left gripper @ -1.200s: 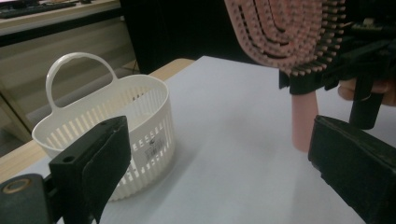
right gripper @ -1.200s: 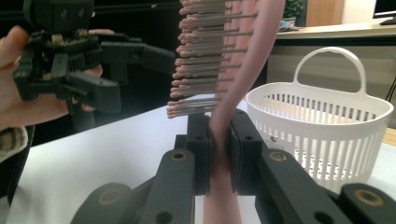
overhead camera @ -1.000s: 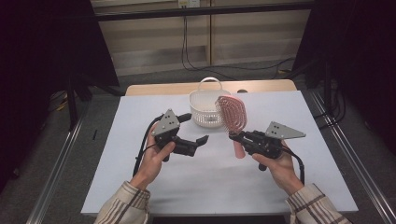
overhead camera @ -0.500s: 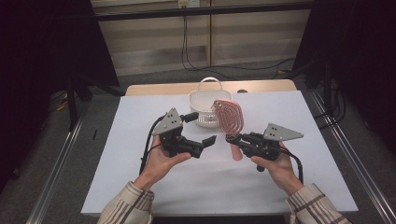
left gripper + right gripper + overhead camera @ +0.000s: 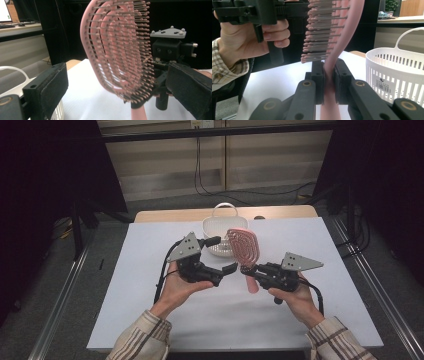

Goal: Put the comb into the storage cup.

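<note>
Since the earlier high view, the left gripper (image 5: 227,254) has been brought in toward the pink hairbrush (image 5: 243,246), so that its spread jaws now stand beside the bristled head, while the right gripper (image 5: 248,271) has been kept where it was. In the high view, the brush is seen held upright above the white table (image 5: 150,320), its head raised in front of the white basket (image 5: 215,227) and its handle hanging below the right gripper's jaws; both hands are set near the table's middle, with bare white surface left on either side and toward the near edge, and the basket standing close to the far edge. In the left gripper view, what the high view does not give is made plain: the two padded jaws are set wide apart, one low at the left and one at the right, with the brush head (image 5: 120,50) standing between them and touched by neither, so that gripper is released. The right gripper's body is seen behind the brush there, and a part of the basket's rim (image 5: 15,71) at the lower left; the nearest bristles are blurred, so whether any of them brush the right-hand pad cannot be told. In the right gripper view, the pads are seen clamped on the brush's neck (image 5: 329,77), the stem pinched tightly between them and the bristles pointing toward the left hand (image 5: 249,42), which is seen holding its gripper well above the table. The basket (image 5: 397,72) stands just to the right of the jaws, apart from the brush, with open table between.
</note>
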`<state>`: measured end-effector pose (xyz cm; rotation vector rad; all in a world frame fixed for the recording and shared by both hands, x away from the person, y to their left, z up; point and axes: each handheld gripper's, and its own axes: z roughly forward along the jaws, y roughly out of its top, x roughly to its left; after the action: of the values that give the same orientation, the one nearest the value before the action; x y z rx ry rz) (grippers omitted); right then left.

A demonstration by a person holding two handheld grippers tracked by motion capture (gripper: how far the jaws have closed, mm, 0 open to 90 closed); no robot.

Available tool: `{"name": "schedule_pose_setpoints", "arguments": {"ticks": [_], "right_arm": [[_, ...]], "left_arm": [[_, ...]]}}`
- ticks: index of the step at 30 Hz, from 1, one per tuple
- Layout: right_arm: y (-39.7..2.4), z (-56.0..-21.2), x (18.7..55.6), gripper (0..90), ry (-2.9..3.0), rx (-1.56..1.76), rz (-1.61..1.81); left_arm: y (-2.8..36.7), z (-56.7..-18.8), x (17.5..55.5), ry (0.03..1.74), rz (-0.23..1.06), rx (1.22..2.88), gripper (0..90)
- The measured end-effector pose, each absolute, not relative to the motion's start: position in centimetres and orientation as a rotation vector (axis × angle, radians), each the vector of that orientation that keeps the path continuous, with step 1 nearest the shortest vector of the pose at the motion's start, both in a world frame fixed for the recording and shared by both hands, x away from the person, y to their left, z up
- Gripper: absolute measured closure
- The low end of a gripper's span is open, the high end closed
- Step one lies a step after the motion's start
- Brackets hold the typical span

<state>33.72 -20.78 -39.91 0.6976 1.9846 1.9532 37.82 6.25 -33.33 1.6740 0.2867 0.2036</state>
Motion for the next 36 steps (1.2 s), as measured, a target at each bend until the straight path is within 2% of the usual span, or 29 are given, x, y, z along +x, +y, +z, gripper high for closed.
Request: {"name": "schedule_pose_setpoints", "arguments": {"ticks": [10, 36], "right_arm": [[-20.2, -40.6, 33.8, 81.4, 2.023, 0.676, 1.973], [-19.5, -40.9, 33.5, 81.4, 2.113, 0.611, 2.017]], "left_arm": [[4.9, -33.4, 38.5, 0.245, 0.132, 1.692, 8.5], [5.0, -34.0, 38.8, 0.165, 0.020, 1.675, 30.6]]}}
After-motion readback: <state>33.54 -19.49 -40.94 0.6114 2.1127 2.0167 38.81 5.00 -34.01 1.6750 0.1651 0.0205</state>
